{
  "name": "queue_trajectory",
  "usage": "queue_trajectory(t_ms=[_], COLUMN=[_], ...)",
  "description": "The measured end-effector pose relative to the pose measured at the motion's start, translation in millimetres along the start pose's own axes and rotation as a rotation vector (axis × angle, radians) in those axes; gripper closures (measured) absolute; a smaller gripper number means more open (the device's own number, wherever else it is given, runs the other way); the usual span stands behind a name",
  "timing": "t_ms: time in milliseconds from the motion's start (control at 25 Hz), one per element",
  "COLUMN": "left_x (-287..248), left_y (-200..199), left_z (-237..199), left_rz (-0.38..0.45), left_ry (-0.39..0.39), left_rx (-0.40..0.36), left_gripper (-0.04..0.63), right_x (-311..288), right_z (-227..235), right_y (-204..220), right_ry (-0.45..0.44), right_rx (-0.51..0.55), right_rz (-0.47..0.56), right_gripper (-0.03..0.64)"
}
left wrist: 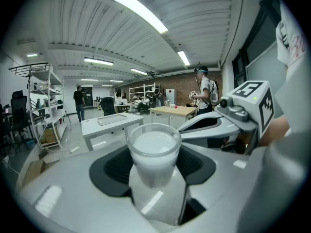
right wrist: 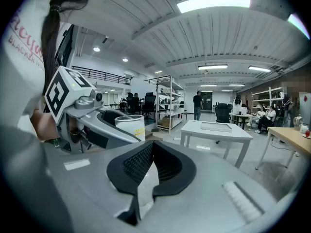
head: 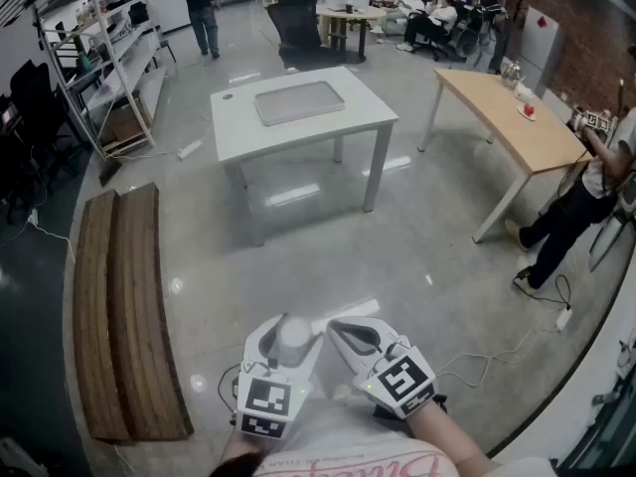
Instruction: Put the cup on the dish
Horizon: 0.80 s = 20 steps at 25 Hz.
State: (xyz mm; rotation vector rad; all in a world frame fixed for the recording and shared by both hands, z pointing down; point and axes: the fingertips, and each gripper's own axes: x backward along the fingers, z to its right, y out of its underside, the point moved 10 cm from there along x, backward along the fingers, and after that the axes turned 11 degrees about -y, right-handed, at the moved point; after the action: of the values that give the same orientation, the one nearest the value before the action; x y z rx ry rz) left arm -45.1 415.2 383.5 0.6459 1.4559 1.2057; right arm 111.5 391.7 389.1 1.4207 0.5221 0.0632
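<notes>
While the person stood on the open floor, the left gripper (head: 290, 332) had its fingers closed on the upright white cup (left wrist: 153, 152), held in the air well apart from the white table (head: 370, 117) ahead, where the flat grey dish (head: 298, 102) lay. The right gripper (right wrist: 151, 152), just beside it, had its fingers together on nothing.

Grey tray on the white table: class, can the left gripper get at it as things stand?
Probably not yet. The left gripper, shut on the cup, is close to the person, and the grey tray lies on the white table across a stretch of floor. Nothing seems to stand between them.
</notes>
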Motion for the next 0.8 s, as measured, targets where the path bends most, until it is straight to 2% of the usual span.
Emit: queue_trajectory(t_ms=[200, 480, 800], left_x=[-6, -9, -33], left_y=[-9, -11, -15], left_z=[7, 11, 1], left_rz=[0.019, 0.012, -0.002], left_ry=[-0.014, 0.006, 0.017], left_rx=[-0.035, -0.019, -0.008], left_gripper=[0.334, 0.334, 0.334], right_x=[8, 15, 3], right_z=[8, 12, 37], right_y=[-3, -1, -4], right_ry=[0.004, 0.005, 0.013], right_rx=[0.025, 0.018, -0.01], right_rz=[-0.001, 0.017, 0.044], right_gripper=[0.615, 0.615, 0.615])
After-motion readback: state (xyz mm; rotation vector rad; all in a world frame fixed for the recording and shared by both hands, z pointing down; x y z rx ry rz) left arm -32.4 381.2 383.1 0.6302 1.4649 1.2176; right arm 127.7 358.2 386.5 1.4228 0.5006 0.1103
